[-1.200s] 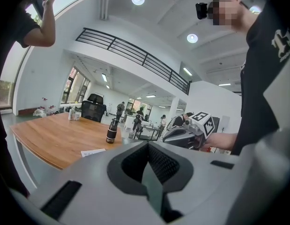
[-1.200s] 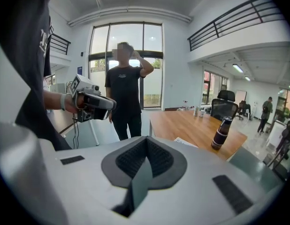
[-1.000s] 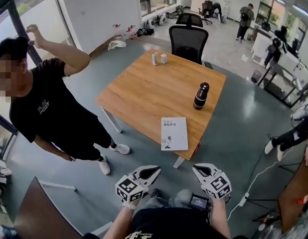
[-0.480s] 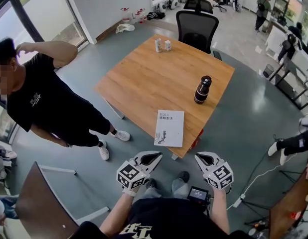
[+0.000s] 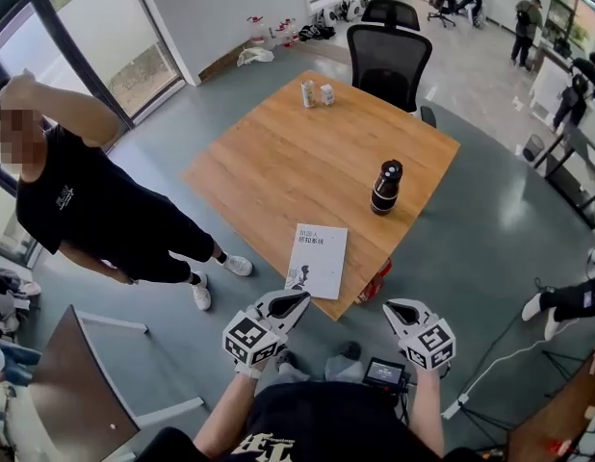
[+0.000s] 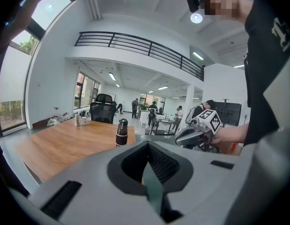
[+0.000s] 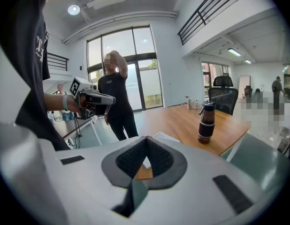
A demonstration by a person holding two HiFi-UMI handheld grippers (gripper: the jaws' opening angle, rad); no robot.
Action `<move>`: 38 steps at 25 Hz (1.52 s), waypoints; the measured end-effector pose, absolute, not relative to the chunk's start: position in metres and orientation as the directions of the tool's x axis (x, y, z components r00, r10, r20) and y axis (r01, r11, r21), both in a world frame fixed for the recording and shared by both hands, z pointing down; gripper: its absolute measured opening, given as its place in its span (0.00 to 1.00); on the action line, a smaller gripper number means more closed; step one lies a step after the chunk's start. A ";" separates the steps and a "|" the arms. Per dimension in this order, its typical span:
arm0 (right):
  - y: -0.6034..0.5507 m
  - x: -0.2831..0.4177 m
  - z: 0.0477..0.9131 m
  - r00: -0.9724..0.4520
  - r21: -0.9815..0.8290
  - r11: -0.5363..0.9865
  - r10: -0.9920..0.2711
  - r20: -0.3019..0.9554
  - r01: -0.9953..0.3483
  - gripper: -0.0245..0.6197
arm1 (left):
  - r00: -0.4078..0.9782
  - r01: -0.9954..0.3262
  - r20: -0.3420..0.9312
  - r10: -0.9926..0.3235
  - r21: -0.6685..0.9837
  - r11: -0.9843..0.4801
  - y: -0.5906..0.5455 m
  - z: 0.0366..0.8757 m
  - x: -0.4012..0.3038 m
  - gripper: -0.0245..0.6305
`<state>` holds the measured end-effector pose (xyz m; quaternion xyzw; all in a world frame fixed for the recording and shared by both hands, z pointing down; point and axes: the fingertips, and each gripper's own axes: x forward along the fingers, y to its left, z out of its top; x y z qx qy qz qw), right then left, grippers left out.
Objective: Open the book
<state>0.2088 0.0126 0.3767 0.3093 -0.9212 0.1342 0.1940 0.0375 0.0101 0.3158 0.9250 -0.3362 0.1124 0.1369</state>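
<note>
A closed white book [image 5: 317, 260] lies flat near the front edge of the wooden table [image 5: 278, 171]; the right gripper view catches a thin strip of it [image 7: 166, 137]. My left gripper [image 5: 300, 298] hovers off the table, just short of the book's near edge, jaws shut and empty [image 6: 147, 143]. My right gripper [image 5: 391, 307] is held to the right of the book, past the table corner, also shut with nothing in it [image 7: 147, 138]. Neither touches the book.
A dark bottle [image 5: 385, 187] stands on the table right of the book. Two small cans [image 5: 317, 92] sit at the far edge, with a black office chair [image 5: 387, 61] behind. A person in black [image 5: 95, 210] stands left of the table. A dark tabletop [image 5: 66, 393] lies at lower left.
Both grippers have moved forward toward the table, so the book now lies just ahead of them. The bystander's arm has gone up over the head.
</note>
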 end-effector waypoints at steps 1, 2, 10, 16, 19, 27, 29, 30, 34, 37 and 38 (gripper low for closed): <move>0.009 0.213 0.377 -0.737 -0.128 0.776 -0.514 0.439 -0.617 0.02 | 0.746 -0.655 0.300 -0.594 0.178 -0.734 0.008 0.316 0.042 0.05; 0.005 0.216 0.377 -0.742 -0.130 0.781 -0.507 0.438 -0.611 0.02 | 0.746 -0.657 0.301 -0.595 0.179 -0.733 0.007 0.317 0.048 0.05; -0.013 0.216 0.397 -0.760 -0.134 0.814 -0.452 0.466 -0.566 0.02 | 0.732 -0.671 0.331 -0.595 0.199 -0.715 0.003 0.341 0.057 0.05; -0.006 0.205 0.417 -0.746 -0.178 0.793 -0.435 0.504 -0.582 0.02 | 0.729 -0.672 0.360 -0.582 0.216 -0.709 -0.002 0.362 0.035 0.05; -0.017 0.190 0.428 -0.737 -0.172 0.786 -0.445 0.509 -0.594 0.02 | 0.725 -0.675 0.361 -0.587 0.198 -0.711 -0.016 0.372 0.013 0.05; -0.055 0.167 0.451 -0.671 -0.194 0.708 -0.491 0.555 -0.679 0.02 | 0.735 -0.663 0.392 -0.553 0.246 -0.707 -0.041 0.423 -0.023 0.05; -0.062 0.163 0.462 -0.667 -0.242 0.670 -0.499 0.553 -0.702 0.02 | 0.733 -0.665 0.406 -0.546 0.258 -0.701 -0.040 0.437 -0.030 0.05; -0.064 0.159 0.469 -0.671 -0.268 0.657 -0.496 0.551 -0.705 0.02 | 0.730 -0.668 0.416 -0.542 0.263 -0.697 -0.040 0.445 -0.034 0.05; -0.072 0.147 0.500 -0.682 -0.326 0.630 -0.478 0.553 -0.705 0.02 | 0.713 -0.683 0.456 -0.533 0.280 -0.674 -0.043 0.483 -0.045 0.05; -0.074 0.136 0.527 -0.691 -0.360 0.618 -0.454 0.562 -0.699 0.05 | 0.706 -0.688 0.486 -0.516 0.293 -0.665 -0.043 0.511 -0.048 0.05; -0.074 0.133 0.534 -0.692 -0.364 0.617 -0.448 0.567 -0.698 0.05 | 0.704 -0.689 0.493 -0.512 0.296 -0.662 -0.043 0.519 -0.049 0.05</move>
